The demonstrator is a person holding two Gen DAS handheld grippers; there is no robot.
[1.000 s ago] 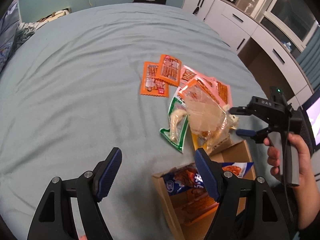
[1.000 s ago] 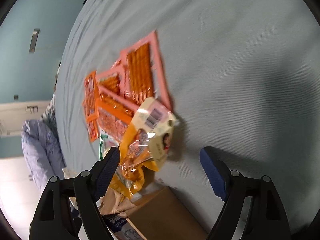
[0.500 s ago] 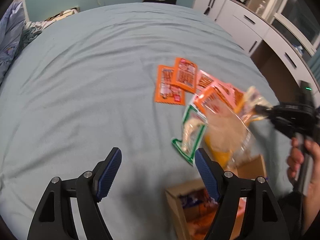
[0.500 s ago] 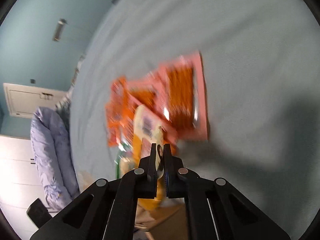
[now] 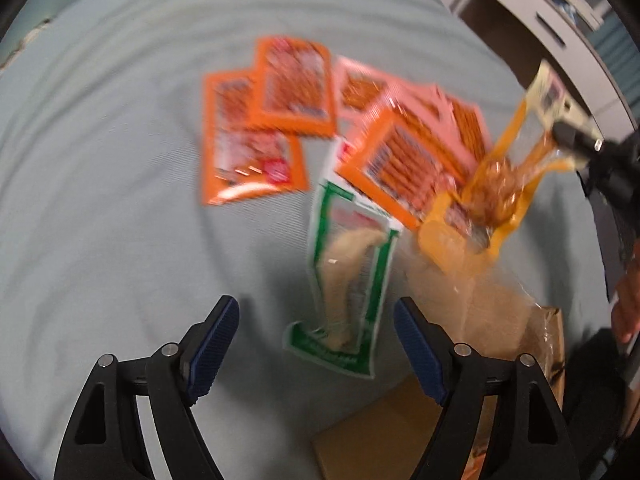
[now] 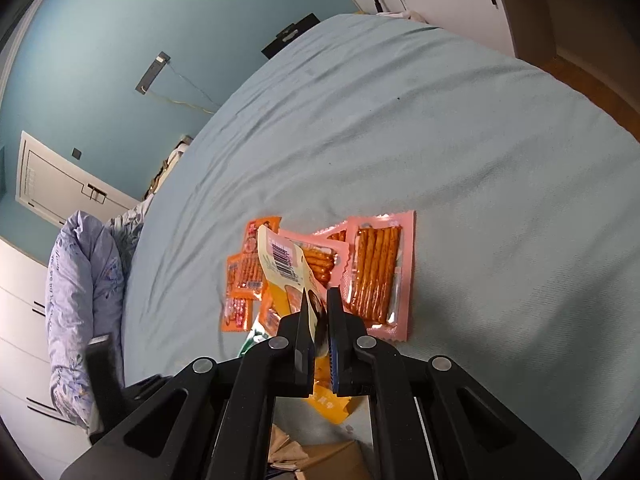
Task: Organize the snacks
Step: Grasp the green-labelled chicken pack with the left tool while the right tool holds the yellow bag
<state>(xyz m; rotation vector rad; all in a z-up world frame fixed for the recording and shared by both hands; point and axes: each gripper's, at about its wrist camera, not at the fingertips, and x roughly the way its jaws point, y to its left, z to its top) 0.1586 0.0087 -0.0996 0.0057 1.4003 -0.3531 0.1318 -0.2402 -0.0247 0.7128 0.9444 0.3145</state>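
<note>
Snack packets lie in a pile on the pale blue bed sheet (image 5: 100,208). My right gripper (image 6: 320,300) is shut on the top of a yellow clear-windowed snack bag (image 6: 282,264) and holds it lifted; the bag (image 5: 500,184) hangs from that gripper (image 5: 568,136) in the left wrist view. My left gripper (image 5: 316,344) is open and empty, its blue pads either side of a green-edged packet (image 5: 348,280) lying flat. Orange packets (image 5: 260,132) and pink stick packets (image 6: 376,272) lie beyond. A cardboard box (image 5: 384,428) sits at the near edge.
White cabinets (image 5: 560,12) stand to the right of the bed. A blue-patterned duvet (image 6: 80,300) is bunched at the far side. A crumpled clear bag (image 5: 480,312) lies by the box. Bare sheet spreads to the left of the packets.
My right gripper has closed on the yellow bag and lifted it off the pile. My left gripper has moved closer over the green-edged packet, still open.
</note>
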